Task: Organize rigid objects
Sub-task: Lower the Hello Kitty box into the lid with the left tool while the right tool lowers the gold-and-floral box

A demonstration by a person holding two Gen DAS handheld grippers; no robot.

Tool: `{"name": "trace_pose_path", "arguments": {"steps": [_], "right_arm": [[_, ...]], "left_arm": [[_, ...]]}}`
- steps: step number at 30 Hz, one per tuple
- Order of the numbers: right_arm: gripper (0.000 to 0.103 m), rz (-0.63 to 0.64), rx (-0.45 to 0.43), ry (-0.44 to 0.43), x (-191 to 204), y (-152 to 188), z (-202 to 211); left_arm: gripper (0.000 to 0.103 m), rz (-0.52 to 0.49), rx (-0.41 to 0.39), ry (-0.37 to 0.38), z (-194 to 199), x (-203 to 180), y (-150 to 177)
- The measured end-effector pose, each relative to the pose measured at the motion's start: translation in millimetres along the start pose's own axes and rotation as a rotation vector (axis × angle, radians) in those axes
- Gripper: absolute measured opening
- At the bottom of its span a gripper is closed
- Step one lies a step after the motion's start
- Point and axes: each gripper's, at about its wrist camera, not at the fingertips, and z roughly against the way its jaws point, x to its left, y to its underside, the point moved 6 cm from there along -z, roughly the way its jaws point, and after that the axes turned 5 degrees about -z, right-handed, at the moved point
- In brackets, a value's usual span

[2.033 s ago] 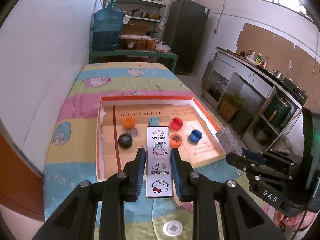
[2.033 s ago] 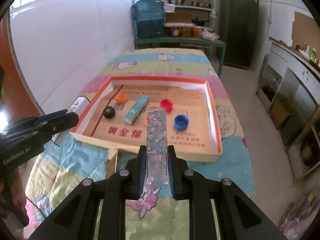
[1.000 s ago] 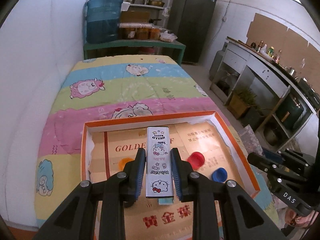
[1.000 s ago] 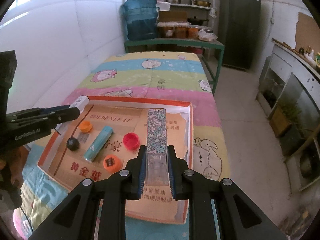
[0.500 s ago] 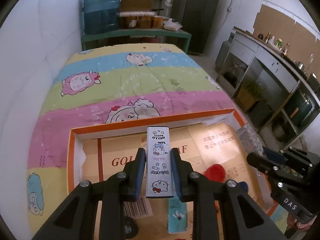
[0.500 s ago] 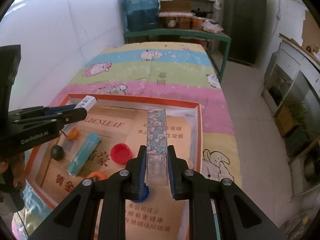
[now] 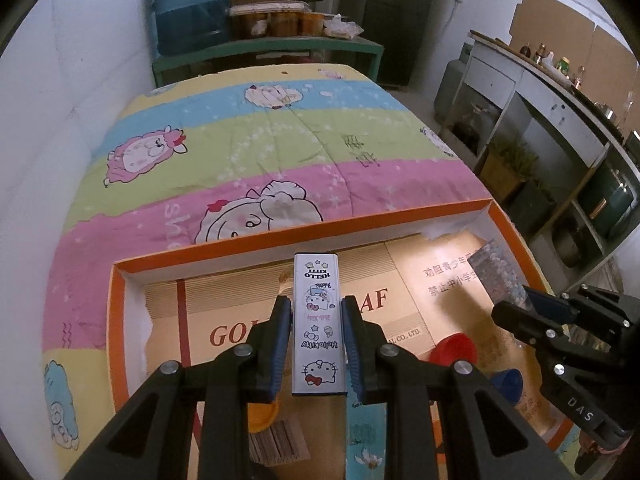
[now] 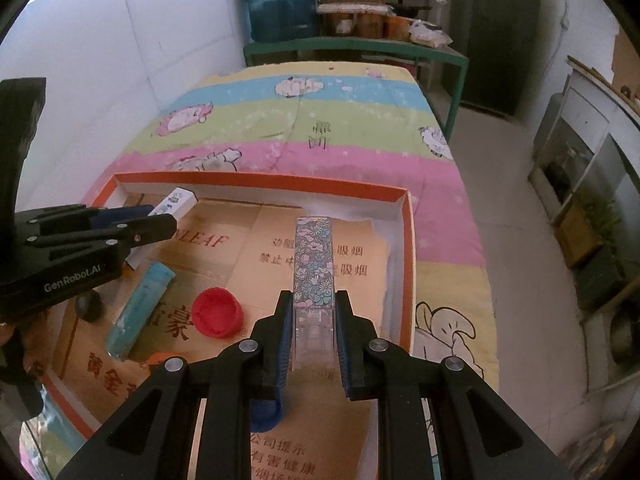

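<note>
Clamped by its long sides, a white box (image 7: 316,320) marked "HELLO KITTY" is held in the left gripper (image 7: 316,346) above the orange tray (image 7: 304,232); a floral box (image 8: 314,268) is pinched likewise in the right gripper (image 8: 314,336). Both are judged light, stiff, slightly slippery. "GenRobot.AI" is legible.

Left wrist cam sits just behind the left claw (image 7: 316,344), aimed steeply down along its fingers, close over the orange-rimmed box (image 7: 248,242) nr its far left corner; bed quilt (image 7: 280,144) and shelf w/ water jug (image 7: 188,4) beyond. Right wrist cam does likewise behind the right claw (image 8: 313,334), over the box's (image 8: 260,180) far right part. Both share the box floor, its far rim, the red cap (image 8: 217,318) (image 7: 454,350), the quilt. Each cam catches the other claw at its frame edge.
</note>
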Motion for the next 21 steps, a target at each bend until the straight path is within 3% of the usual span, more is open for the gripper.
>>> {"name": "trace_pose_path", "arguments": {"steps": [21], "right_arm": [[0.020, 0.010, 0.046, 0.002, 0.6, 3.0, -16.9]], "left_arm": [[0.027, 0.008, 0.041, 0.027, -13.6, 0.9, 2.0]]}}
